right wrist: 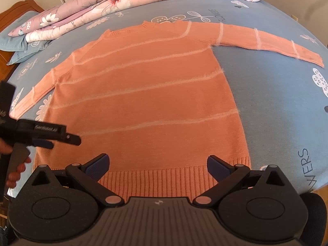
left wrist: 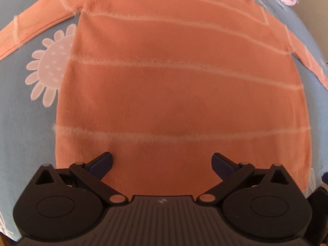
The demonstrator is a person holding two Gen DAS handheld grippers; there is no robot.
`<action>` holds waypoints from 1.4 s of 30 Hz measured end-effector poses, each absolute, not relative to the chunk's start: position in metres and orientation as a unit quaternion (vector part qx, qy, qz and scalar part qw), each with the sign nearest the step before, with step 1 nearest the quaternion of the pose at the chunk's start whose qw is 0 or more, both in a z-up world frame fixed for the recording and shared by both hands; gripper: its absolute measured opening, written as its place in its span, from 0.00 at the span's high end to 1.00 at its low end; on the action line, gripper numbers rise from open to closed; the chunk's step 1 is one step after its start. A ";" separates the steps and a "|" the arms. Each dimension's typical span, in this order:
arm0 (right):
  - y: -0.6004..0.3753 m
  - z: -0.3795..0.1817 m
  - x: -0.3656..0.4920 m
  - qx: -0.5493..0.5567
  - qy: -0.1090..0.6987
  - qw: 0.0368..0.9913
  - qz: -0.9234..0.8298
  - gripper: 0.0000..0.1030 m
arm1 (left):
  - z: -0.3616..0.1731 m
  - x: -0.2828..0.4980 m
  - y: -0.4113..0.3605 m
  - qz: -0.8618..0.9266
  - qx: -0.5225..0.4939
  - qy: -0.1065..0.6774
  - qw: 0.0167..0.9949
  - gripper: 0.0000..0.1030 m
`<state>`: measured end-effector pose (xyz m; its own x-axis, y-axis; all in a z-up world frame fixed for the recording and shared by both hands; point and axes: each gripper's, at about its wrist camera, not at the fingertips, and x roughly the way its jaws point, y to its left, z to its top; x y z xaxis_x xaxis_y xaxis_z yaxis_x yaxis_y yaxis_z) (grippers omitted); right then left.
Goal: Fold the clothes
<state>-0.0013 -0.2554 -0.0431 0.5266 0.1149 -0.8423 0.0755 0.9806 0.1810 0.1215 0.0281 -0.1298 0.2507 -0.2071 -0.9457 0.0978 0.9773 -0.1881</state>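
My right tongs [right wrist: 156, 167] stand wide open and empty just over the ribbed hem of the orange knitted sweater with pale fuzzy stripes [right wrist: 143, 94], and my left tongs [left wrist: 162, 165] are likewise spread with nothing between the pads, over the lower body of the same garment. The sweater lies flat on the blue flower-printed bedsheet [right wrist: 276, 94], hem towards me, neck away, so its long axis runs straight ahead from both tongs; the sleeves stretch out to either side. I judge the folding has not begun. From the right wrist view, my left tool sits at the hem's left corner, nearest that sleeve. The knit looks soft and limp, the stripes slightly hairy, the hem firmer.
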 end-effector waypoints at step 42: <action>-0.255 -0.108 0.003 0.091 0.511 0.855 0.002 0.00 | -0.149 0.046 0.043 -0.086 0.021 0.550 0.831 0.01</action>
<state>0.0030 -0.2553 -0.1076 0.4784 0.0961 -0.8728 0.0893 0.9835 0.1573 0.0462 0.0425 -0.1486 0.3811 -0.1197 -0.9167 0.1658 0.9844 -0.0595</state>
